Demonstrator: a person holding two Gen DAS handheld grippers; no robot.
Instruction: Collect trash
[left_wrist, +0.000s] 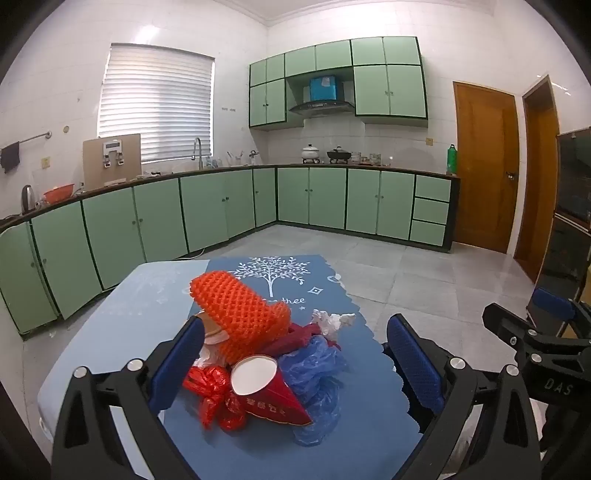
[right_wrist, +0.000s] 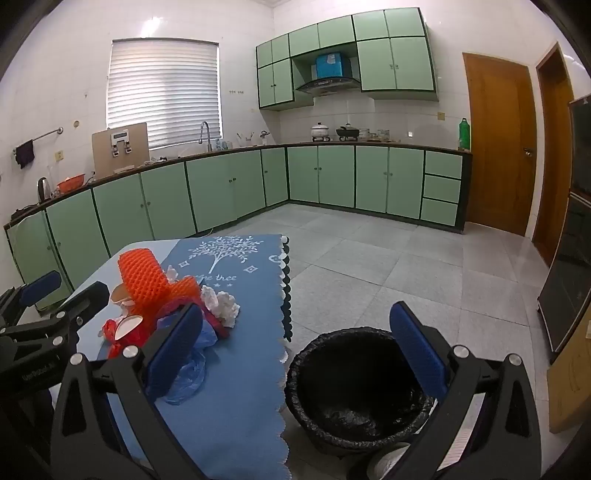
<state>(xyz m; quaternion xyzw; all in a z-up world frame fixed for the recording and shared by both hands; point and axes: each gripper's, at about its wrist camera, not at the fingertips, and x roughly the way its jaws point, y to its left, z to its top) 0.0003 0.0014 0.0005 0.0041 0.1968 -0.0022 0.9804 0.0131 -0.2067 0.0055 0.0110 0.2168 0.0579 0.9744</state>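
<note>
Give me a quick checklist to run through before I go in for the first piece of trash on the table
1. Left gripper open: ok, jaws wide with nothing between the pads.
2. Right gripper open: ok, also holding nothing.
3. Trash within view: ok, the pile sits on the blue table mat, with the orange foam net on top and the red paper cup lying on its side in front.
4. Bin ready: ok, the black-lined trash bin stands on the floor beside the table edge, mouth open.
5. Bin contents: cannot tell, the inside is too dark.
6. Clean single pick: not ok, the blue plastic bag and the red wrapper are tangled against the cup.
</note>
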